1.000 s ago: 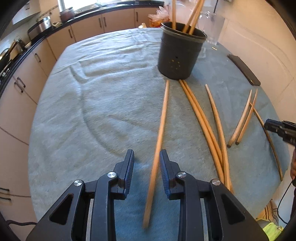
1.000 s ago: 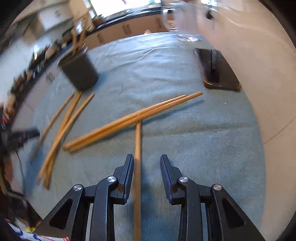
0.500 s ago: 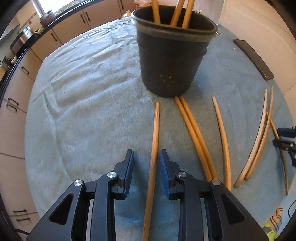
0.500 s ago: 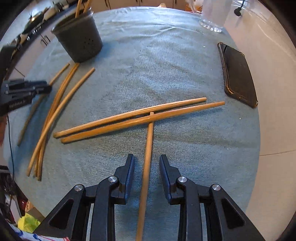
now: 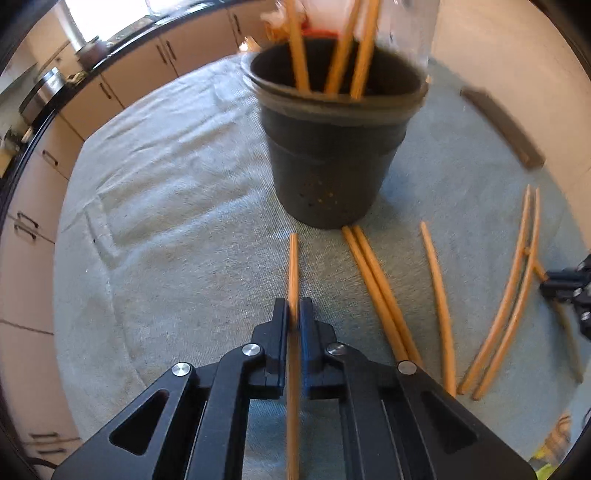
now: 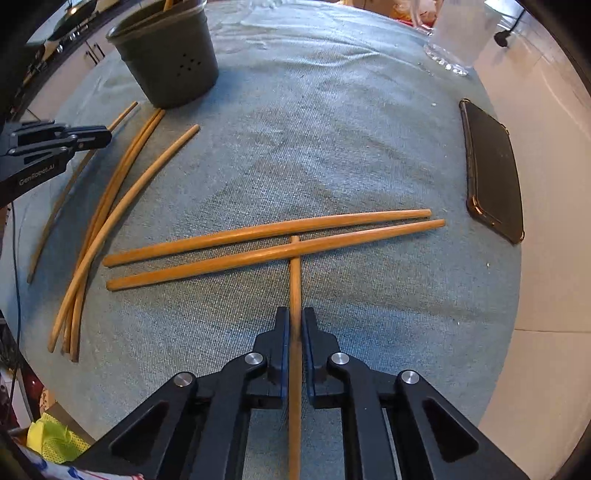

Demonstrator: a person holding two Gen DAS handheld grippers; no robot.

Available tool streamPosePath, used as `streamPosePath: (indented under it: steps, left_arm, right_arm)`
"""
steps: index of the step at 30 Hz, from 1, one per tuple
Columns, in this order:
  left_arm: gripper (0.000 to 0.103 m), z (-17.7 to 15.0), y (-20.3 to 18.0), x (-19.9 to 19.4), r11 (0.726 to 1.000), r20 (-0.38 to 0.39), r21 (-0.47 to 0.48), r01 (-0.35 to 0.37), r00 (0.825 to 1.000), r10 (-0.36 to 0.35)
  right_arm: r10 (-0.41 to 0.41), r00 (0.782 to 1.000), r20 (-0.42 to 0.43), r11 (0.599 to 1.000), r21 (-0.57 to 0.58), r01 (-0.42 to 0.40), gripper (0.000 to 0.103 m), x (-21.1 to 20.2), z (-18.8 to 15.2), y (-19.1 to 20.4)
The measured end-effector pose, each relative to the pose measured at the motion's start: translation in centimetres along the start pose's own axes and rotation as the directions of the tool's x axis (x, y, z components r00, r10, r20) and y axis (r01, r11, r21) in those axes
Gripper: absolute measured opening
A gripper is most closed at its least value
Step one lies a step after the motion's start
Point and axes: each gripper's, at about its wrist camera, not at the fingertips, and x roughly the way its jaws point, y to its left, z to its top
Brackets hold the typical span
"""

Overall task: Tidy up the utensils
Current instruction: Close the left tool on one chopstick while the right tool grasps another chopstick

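Note:
Wooden chopsticks lie scattered on a table under a grey-green cloth (image 5: 166, 221). A dark perforated utensil holder (image 5: 332, 147) stands ahead in the left wrist view with three chopsticks upright in it; the same holder (image 6: 170, 55) shows far left in the right wrist view. My left gripper (image 5: 293, 314) is shut on one chopstick (image 5: 293, 266) whose tip points at the holder's base. My right gripper (image 6: 294, 321) is shut on another chopstick (image 6: 294, 284); its tip runs under a crosswise pair (image 6: 273, 243). The left gripper (image 6: 88, 136) also appears at that view's left edge.
Several loose chopsticks (image 5: 384, 291) lie right of the left gripper, more (image 6: 110, 206) left of the right one. A black phone (image 6: 491, 173) rests near the table's right edge. A clear glass (image 6: 458, 33) stands at the far right. Kitchen cabinets (image 5: 110, 85) run behind.
Both grippers have closed their jaws onto the chopstick that lay between them. The left gripper has come nearer to the holder. The right gripper has shifted and rolled.

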Motion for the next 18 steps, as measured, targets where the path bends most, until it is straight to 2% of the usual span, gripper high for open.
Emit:
streamPosePath:
  steps: [2, 8, 12, 15, 18]
  left_arm:
    - [0.006, -0.7, 0.6, -1.4, 0.999, 0.04, -0.034, 0.027, 0.999, -0.026]
    - [0.006, -3.4, 2.4, -6.8, 0.994, 0.187, -0.102, 0.047, 0.982, -0.027]
    - [0.006, -4.6, 3.5, -9.1, 0.987, 0.245, -0.141, 0.075, 0.969, -0.039]
    - [0.006, -4.9, 3.4, -10.4, 0.987, 0.28, -0.139, 0.081, 0.959, -0.04]
    - [0.006, -5.4, 2.7, -11.4, 0.988, 0.302, -0.126, 0.084, 0.952, -0.043]
  right_arm:
    - [0.014, 0.999, 0.031, 1.0, 0.014, -0.015, 0.007, -0.3, -0.8, -0.7]
    - [-0.005, 0.992, 0.123, 0.996, 0.087, -0.006, 0.007, -1.7, -4.6, -3.7]
    - [-0.012, 0.987, 0.162, 0.994, 0.11, -0.006, 0.007, -2.9, -7.5, -4.9]
    - [0.0, 0.989, 0.146, 0.994, 0.105, -0.016, 0.007, -2.7, -7.6, -4.8]
    - [0.054, 0.985, 0.166, 0.988, 0.137, -0.077, 0.007, -3.2, -6.7, -5.6]
